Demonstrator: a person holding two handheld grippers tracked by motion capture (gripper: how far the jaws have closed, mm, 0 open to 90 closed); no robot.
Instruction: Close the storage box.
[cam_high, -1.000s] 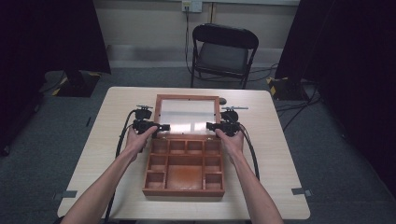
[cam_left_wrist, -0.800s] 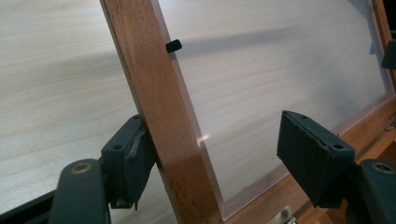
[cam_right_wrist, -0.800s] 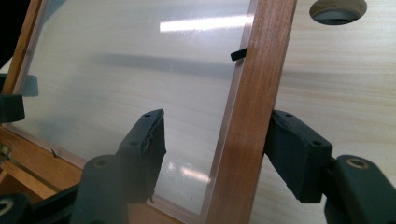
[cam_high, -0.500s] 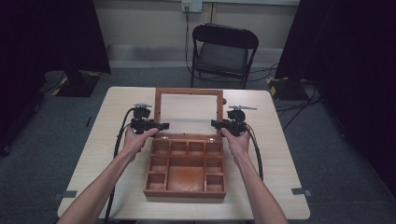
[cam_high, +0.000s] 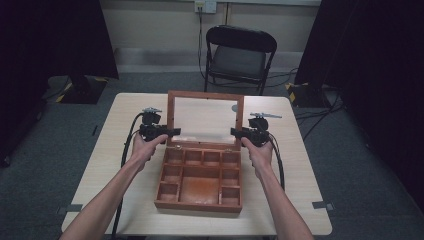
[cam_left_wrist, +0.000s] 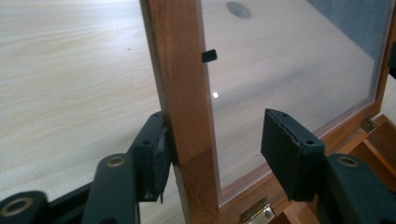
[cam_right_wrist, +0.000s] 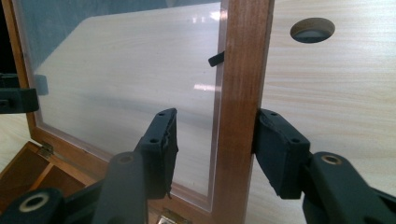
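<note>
A compartmented wooden box (cam_high: 199, 179) was set mid-table (cam_high: 300, 175), its glass-paned lid (cam_high: 205, 119) raised upright. The lid's side rails were straddled, not clamped, by the parted left gripper (cam_high: 172, 132) and right gripper (cam_high: 235, 132). A folding chair (cam_high: 239, 54) was seen beyond.

Even overhead light brightens the tabletop (cam_high: 300, 165); surroundings stay dark; the glass lid (cam_right_wrist: 126, 84) shows faint glare; close-ups slightly soft.
</note>
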